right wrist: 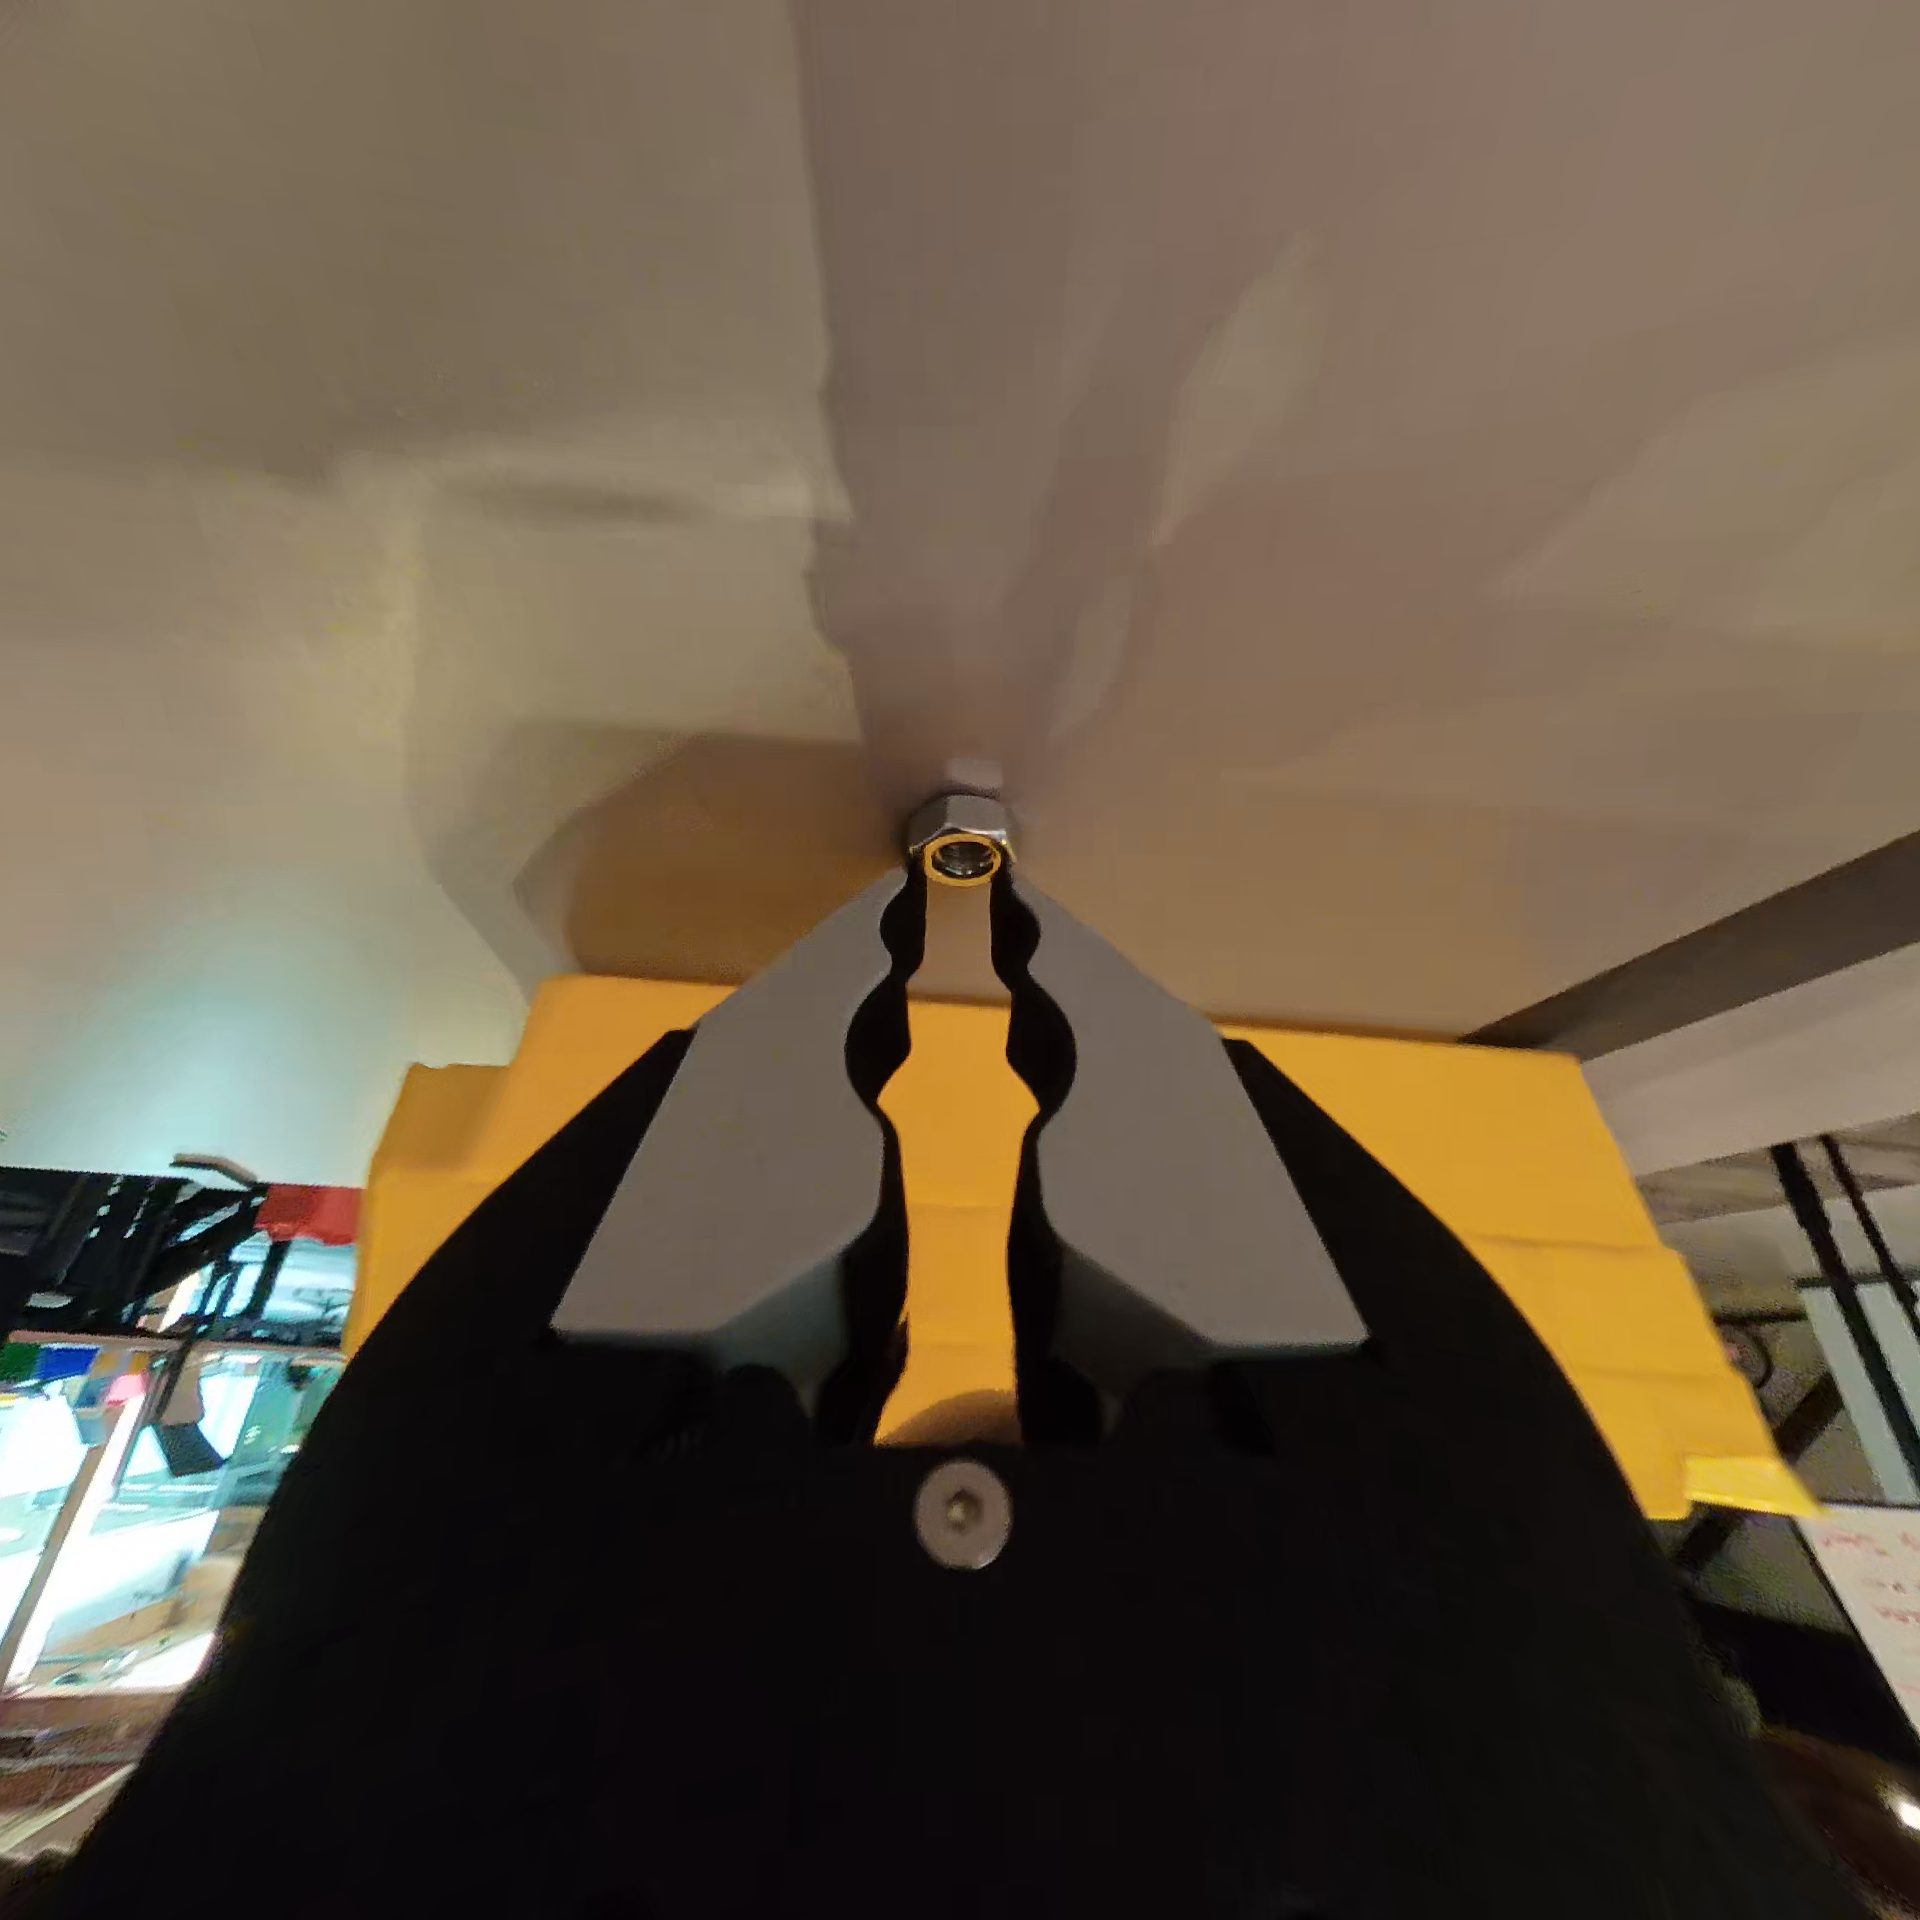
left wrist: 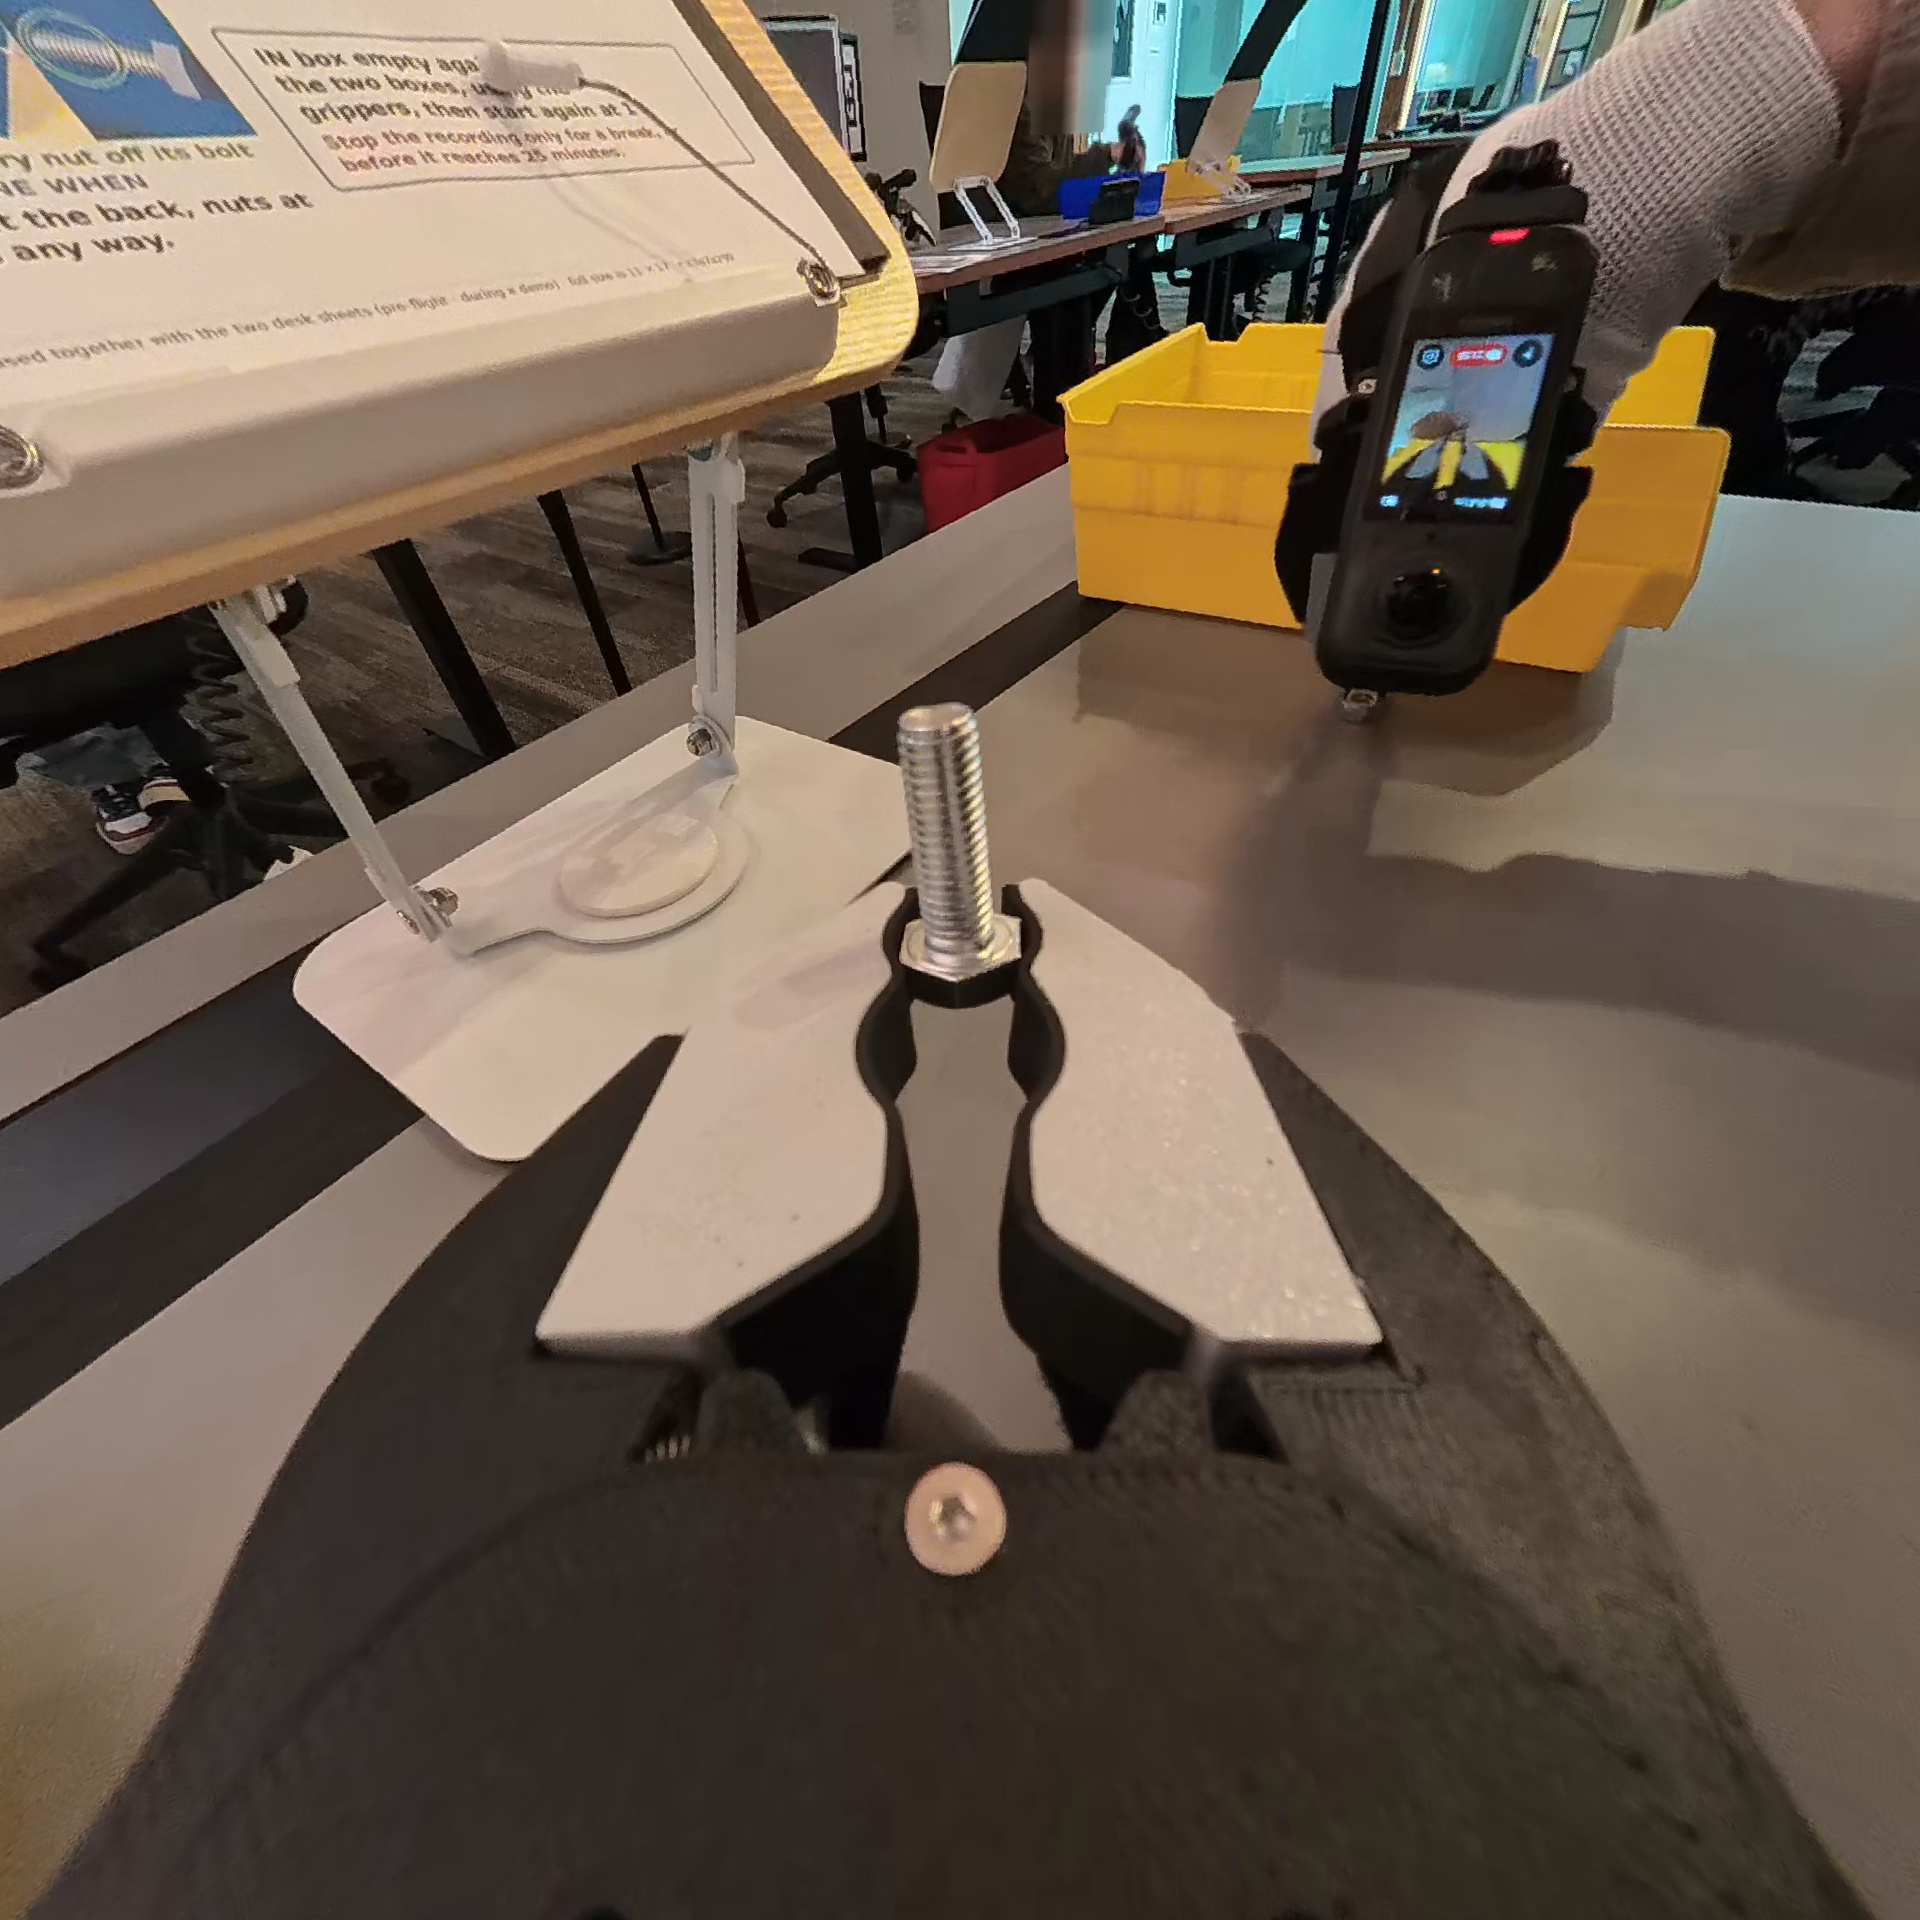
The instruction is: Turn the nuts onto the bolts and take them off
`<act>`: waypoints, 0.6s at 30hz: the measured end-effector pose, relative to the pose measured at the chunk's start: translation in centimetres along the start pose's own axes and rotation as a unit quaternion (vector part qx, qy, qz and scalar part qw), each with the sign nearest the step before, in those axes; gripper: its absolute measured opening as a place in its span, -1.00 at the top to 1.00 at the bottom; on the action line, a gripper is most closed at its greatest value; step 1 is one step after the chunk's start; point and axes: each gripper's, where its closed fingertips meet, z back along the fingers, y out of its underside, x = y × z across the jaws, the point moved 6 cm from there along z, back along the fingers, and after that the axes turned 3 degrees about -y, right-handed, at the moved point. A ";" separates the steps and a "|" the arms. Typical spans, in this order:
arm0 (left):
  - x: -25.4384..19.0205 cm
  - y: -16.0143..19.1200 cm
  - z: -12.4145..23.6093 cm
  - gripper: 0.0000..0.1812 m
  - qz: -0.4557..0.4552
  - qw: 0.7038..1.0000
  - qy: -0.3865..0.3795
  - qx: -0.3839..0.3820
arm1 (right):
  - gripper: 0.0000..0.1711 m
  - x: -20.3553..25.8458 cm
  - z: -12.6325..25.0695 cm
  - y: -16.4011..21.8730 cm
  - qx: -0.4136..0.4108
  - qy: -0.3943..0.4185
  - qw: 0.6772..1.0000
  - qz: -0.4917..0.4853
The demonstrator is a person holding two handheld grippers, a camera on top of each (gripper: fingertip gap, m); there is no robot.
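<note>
The left gripper had its fingers drawn narrow around the head of a bolt, which stood upright from the fingertips with its threaded shaft pointing up and bare. To the gripper's left a white stand carried a slanted instruction board overhead; ahead and to its right sat a yellow bin on the grey table.

Further right, just in front of that bin, the right gripper pointed down at the table in a gloved hand, pinching a small steel nut at the very tips of its fingers, the nut's bore facing back toward its own camera. The nut was touching or hovering just above the table; the blur left that unsettled.

Both parts looked like hard, smooth plated steel: rigid, light, not fragile, but likely slippery under flat pads. The nut seemed best held across two opposite flats, as it was, leaving the bore clear. The bolt was best gripped by its hex head, keeping the threads free. A tilted start would probably cross-thread, so the bore should meet the shaft squarely.
</note>
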 end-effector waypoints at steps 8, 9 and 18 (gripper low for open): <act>1.4 -0.9 1.4 0.85 0.004 1.000 -0.016 -0.014 | 1.00 1.9 7.1 -12.3 -0.115 0.043 0.988 0.098; 1.6 -1.0 1.5 0.85 0.003 1.000 -0.020 -0.015 | 1.00 2.2 8.1 -14.1 -0.128 0.053 0.984 0.113; 3.7 -1.6 3.2 0.85 0.021 0.998 -0.045 -0.037 | 0.80 1.8 13.1 -20.3 -0.276 0.089 0.953 0.084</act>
